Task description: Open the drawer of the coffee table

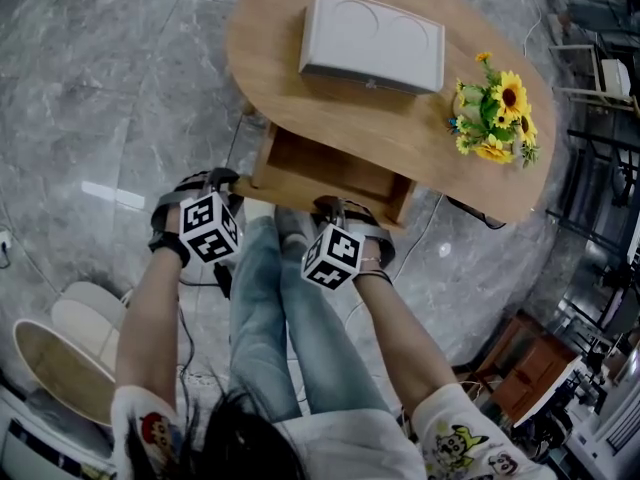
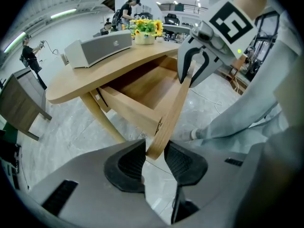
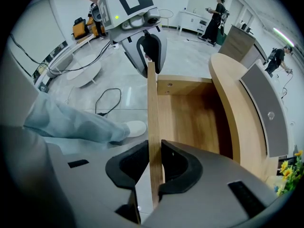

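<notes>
The wooden coffee table [image 1: 300, 103] has its drawer [image 1: 330, 168] pulled out toward me, and its bare inside [image 3: 190, 118] shows. My left gripper [image 1: 225, 180] [image 2: 154, 163] is shut on the left end of the drawer front [image 2: 173, 108]. The panel's end sits between its black pads [image 2: 130, 163]. My right gripper [image 1: 337, 208] [image 3: 154, 165] is shut on the same drawer front [image 3: 153, 118] near its right end, with a pad pressed on each face. Each gripper shows in the other's view, the right gripper [image 2: 192, 70] and the left gripper [image 3: 149, 56], both clamped over the panel's top edge.
A grey flat box [image 1: 372, 40] and a pot of sunflowers [image 1: 497, 118] stand on the table top. My legs in jeans [image 1: 270, 308] are right in front of the drawer. Round white stools [image 1: 70, 343] and a cable [image 3: 107, 101] lie on the floor to the left.
</notes>
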The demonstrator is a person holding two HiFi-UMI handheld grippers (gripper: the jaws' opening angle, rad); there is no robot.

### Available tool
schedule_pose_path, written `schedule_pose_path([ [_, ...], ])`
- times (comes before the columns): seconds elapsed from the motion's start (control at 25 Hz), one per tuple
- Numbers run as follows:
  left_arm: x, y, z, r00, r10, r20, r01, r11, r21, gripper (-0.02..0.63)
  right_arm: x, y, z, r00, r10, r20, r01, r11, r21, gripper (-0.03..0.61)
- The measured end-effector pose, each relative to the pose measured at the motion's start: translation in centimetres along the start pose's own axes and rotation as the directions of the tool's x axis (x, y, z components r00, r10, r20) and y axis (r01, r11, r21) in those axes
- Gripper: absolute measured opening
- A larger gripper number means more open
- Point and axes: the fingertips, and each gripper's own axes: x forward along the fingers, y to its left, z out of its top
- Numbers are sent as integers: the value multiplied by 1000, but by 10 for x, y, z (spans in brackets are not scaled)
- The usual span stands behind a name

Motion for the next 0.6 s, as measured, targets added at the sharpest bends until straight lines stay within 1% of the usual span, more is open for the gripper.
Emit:
schedule_pose_path([
  [0.16,1,0,0,1000,-13,-10,13,1000,14,112,0,0,0,1000,16,-8,-16,1000,-2,64],
  [0.28,2,-8,-10,999,-34,-42,37,998,56,107,3,12,3,999,49,-7,-49,999,-16,63],
  [0.44,5,-27,-22,998,-44,-47,46,998,42,109,7,34,0,999,54,2,-54,999,-2,63],
  [0.52,8,-31,-24,998,-40,-46,42,998,36,109,10,38,-3,999,51,4,-51,999,-6,64],
  [0.6,11,-32,-25,999,-27,-42,28,1000,12,114,14,40,-5,999,47,8,-47,999,3,64],
])
